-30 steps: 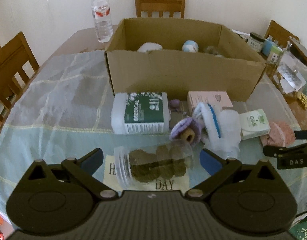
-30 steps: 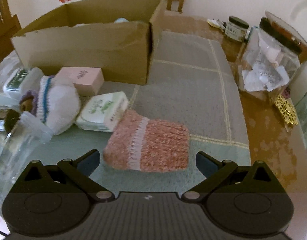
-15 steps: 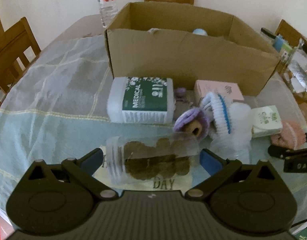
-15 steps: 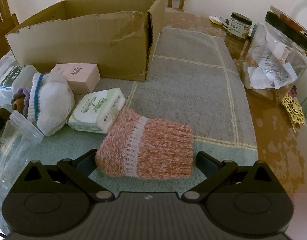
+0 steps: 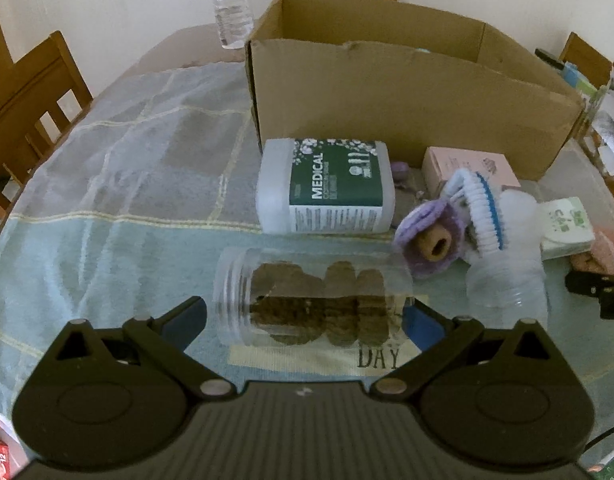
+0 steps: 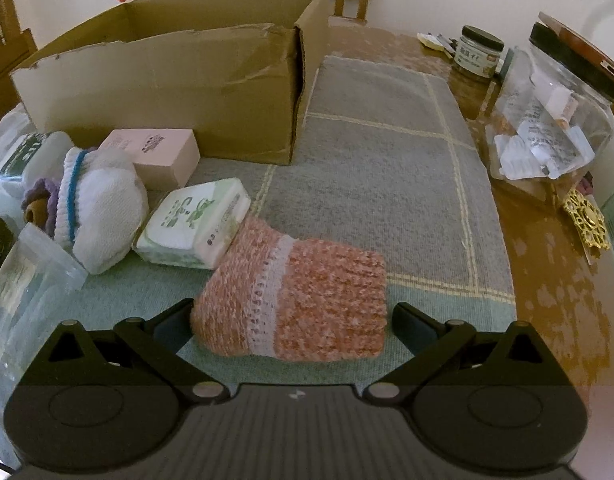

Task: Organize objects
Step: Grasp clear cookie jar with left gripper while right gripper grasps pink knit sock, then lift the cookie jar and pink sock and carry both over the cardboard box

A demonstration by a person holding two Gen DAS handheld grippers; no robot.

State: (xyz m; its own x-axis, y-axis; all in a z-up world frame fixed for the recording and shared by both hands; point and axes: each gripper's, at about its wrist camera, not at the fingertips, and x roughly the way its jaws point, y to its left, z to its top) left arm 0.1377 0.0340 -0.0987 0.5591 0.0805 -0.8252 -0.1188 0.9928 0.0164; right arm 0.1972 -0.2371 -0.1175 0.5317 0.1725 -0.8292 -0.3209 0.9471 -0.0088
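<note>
A clear jar of brown cookies (image 5: pixel 313 298) lies on its side between the fingers of my open left gripper (image 5: pixel 305 318); the fingers flank it, contact unclear. A pink knitted piece (image 6: pixel 295 300) lies flat between the fingers of my open right gripper (image 6: pixel 291 316). An open cardboard box (image 5: pixel 407 92) stands behind, also in the right wrist view (image 6: pixel 167 88). In front of it lie a white-and-green medical bottle (image 5: pixel 327 192), a pink box (image 6: pixel 159 154), a white knitted hat with a blue stripe (image 6: pixel 99 208), a purple knitted piece (image 5: pixel 431 236) and a green tissue pack (image 6: pixel 195 226).
A water bottle (image 5: pixel 231 8) stands at the back left. A large clear jar (image 6: pixel 555 120), a small dark-lidded jar (image 6: pixel 477 52) and a gold ornament (image 6: pixel 587 220) sit on the bare wood at the right. Wooden chairs (image 5: pixel 31 92) surround the table.
Both grippers have moved forward and lower. The cookie jar and the pink knitted piece now lie deeper between their fingers. Both stay open.
</note>
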